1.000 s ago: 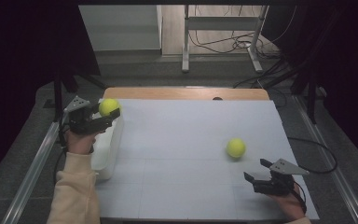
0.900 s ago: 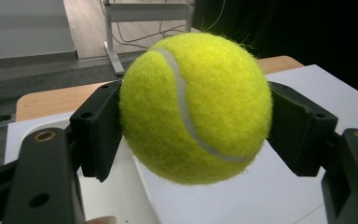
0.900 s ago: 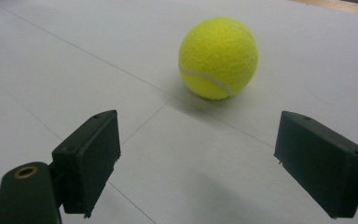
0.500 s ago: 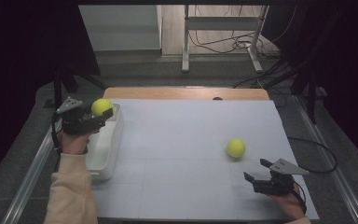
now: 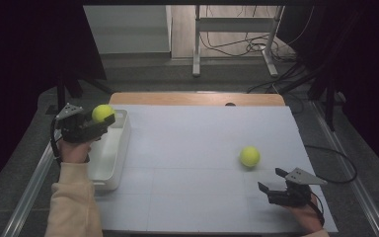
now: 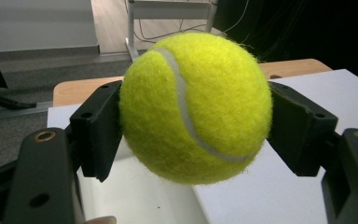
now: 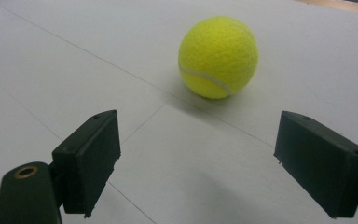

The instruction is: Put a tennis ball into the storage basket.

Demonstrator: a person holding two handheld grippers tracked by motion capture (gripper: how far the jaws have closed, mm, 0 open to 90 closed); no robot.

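The surface (image 5: 197, 148) is the largest thing here: a flat white sheet scored with faint grid lines, laid over a wooden top whose bare edge shows along the far side. At its left edge sits a white bin (image 5: 109, 153), a smooth, rounded-corner rectangular tub whose long axis runs from the person's side toward the far side.

The left tool (image 5: 101, 118) hangs above the far end of the bin, pointing toward the right of the surface. Its black jaws are clamped on a tennis ball (image 6: 193, 105), one flat pad pressed to each side; the ball is fuzzy yellow-green felt with a curved white seam running down its face, and it is held clear of the bin's floor.

A second tennis ball (image 5: 249, 156) of the same felt rests on the right half of the surface, alone on the sheet. The right tool (image 5: 271, 181) sits low near the front right corner, aimed at this ball, its jaws spread wide and touching nothing. In the right gripper view the ball (image 7: 218, 57) lies beyond the gap between the two blocky black pads.
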